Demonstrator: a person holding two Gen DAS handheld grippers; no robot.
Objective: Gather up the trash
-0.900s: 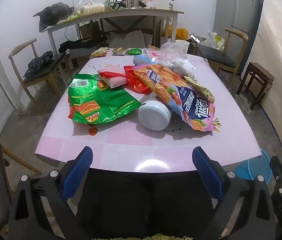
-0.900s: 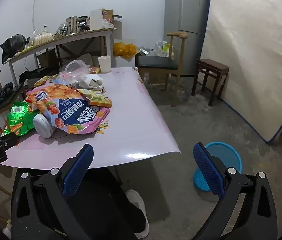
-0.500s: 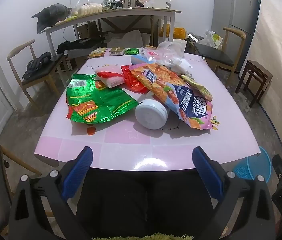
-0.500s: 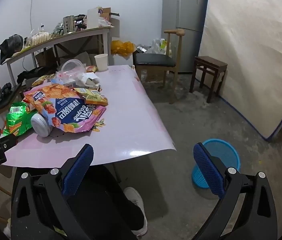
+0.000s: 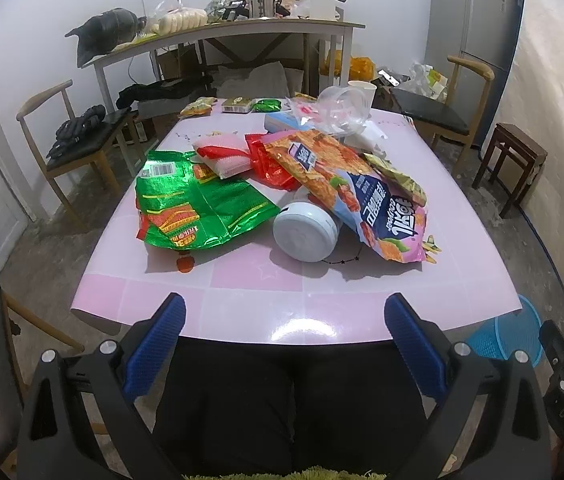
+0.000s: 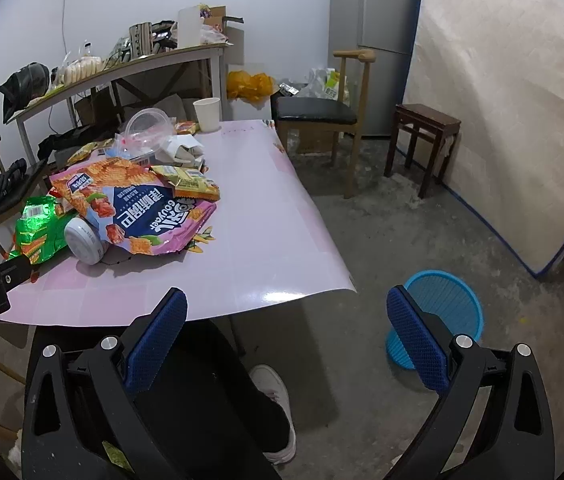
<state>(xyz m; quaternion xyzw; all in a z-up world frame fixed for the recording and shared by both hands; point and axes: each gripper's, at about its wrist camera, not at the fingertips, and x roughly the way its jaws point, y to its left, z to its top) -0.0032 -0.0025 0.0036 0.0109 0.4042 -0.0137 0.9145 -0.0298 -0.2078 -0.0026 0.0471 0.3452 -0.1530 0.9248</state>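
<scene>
Trash lies heaped on a pink table [image 5: 266,280]: a green snack bag [image 5: 198,208], a large orange and blue snack bag [image 5: 354,192], a red wrapper [image 5: 270,168], a white round container [image 5: 306,228] on its side, and clear plastic [image 5: 342,108]. My left gripper [image 5: 282,340] is open and empty, short of the table's near edge. My right gripper [image 6: 286,332] is open and empty, off the table's near right corner. The orange and blue bag [image 6: 142,204] and a blue mesh bin [image 6: 442,304] on the floor show in the right wrist view.
Wooden chairs stand left [image 5: 78,140] and right [image 5: 442,112] of the table. A dark stool [image 6: 422,140], a fridge [image 6: 374,40] and a leaning mattress [image 6: 502,120] are to the right. A cluttered side table [image 5: 222,36] stands behind. A paper cup [image 6: 208,114] stands at the far edge.
Both grippers have drawn back slightly from the table and stay open. Nothing on the table has moved.
</scene>
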